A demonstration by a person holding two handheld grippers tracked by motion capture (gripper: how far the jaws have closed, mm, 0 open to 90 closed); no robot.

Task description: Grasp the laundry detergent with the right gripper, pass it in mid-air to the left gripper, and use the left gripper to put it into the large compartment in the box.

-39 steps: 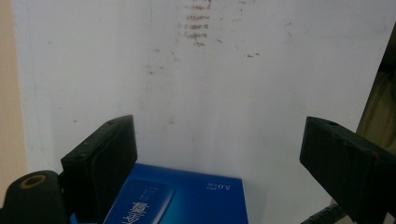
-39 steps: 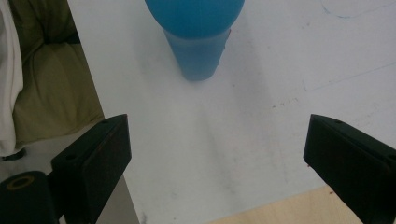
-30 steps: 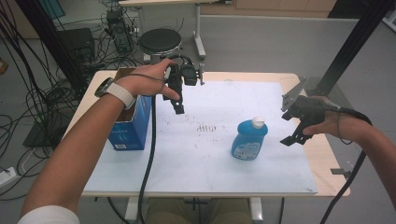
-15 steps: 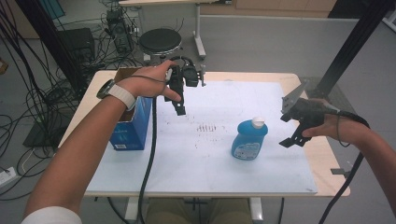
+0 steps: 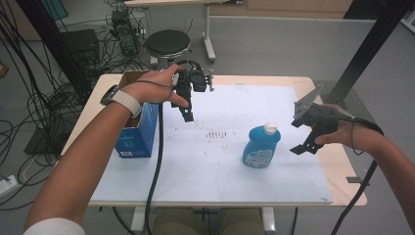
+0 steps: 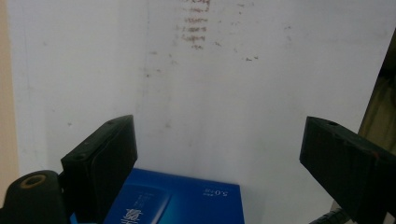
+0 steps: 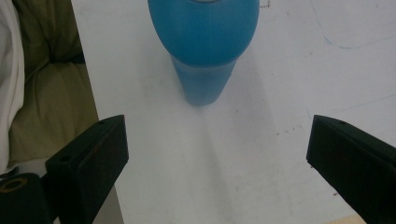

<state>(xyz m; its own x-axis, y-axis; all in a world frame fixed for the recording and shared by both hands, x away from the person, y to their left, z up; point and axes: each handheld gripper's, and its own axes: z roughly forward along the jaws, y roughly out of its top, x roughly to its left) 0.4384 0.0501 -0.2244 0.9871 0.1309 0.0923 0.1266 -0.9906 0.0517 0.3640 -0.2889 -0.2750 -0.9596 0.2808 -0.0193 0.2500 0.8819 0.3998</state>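
Right gripper view: blue bottle [image 7: 204,46] stands ahead of the spread, empty right gripper [image 7: 217,158].

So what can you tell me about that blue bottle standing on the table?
The blue bottle looks like translucent plastic filled with blue liquid, with a flattish rounded body, a label on its front and a white cap on top. It stands upright on the white sheet that covers the table, right of the middle. Nothing touches it: the right gripper hangs just beside it with open jaws pointed its way.
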